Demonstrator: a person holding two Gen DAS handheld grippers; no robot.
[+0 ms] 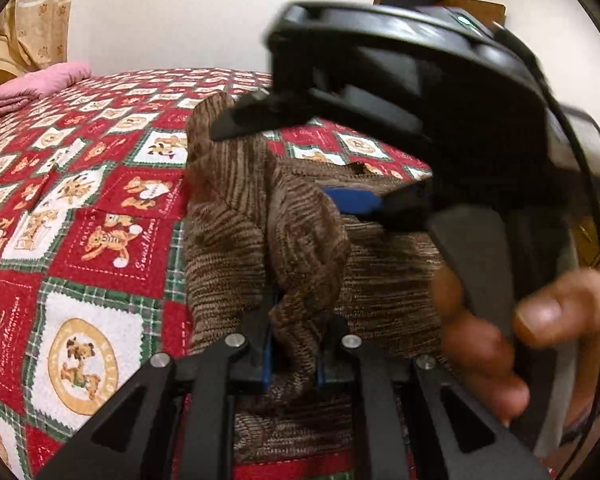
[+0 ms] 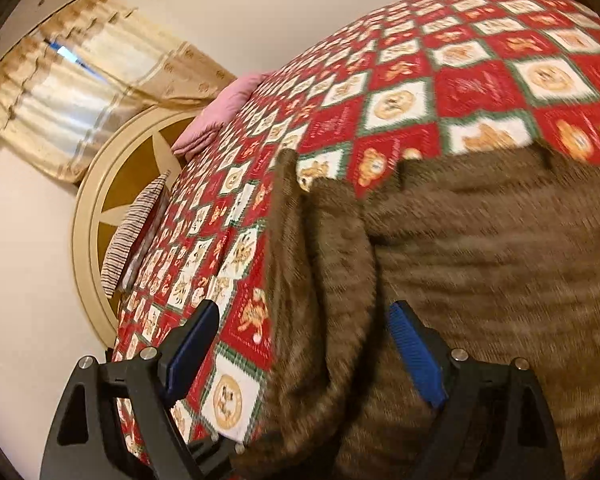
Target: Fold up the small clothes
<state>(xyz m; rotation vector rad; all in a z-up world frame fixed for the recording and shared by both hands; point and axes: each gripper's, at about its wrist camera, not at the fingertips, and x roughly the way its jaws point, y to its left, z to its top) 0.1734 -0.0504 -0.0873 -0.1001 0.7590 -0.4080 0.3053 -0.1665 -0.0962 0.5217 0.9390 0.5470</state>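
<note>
Left wrist view shows the left gripper [image 1: 294, 354], black with blue pads, clamped on a raised fold of the brown ribbed knit garment [image 1: 236, 240]; the cloth is soft, striped in light and dark brown, and lies rumpled on the red, white and green quilted bedspread [image 1: 84, 216] printed with teddy bears; the right gripper [image 1: 300, 160], blurred and close, blocks much of the right half, a hand [image 1: 500, 340] wrapped round its handle; its jaws stand wide apart over the garment, nothing pressed between them. Right wrist view shows its two blue ridged pads either side of a fold, not touching it; one pink folded cloth [image 2: 224, 112], one striped pillow [image 2: 134, 232], cream curtains [image 2: 88, 92] beyond.
</note>
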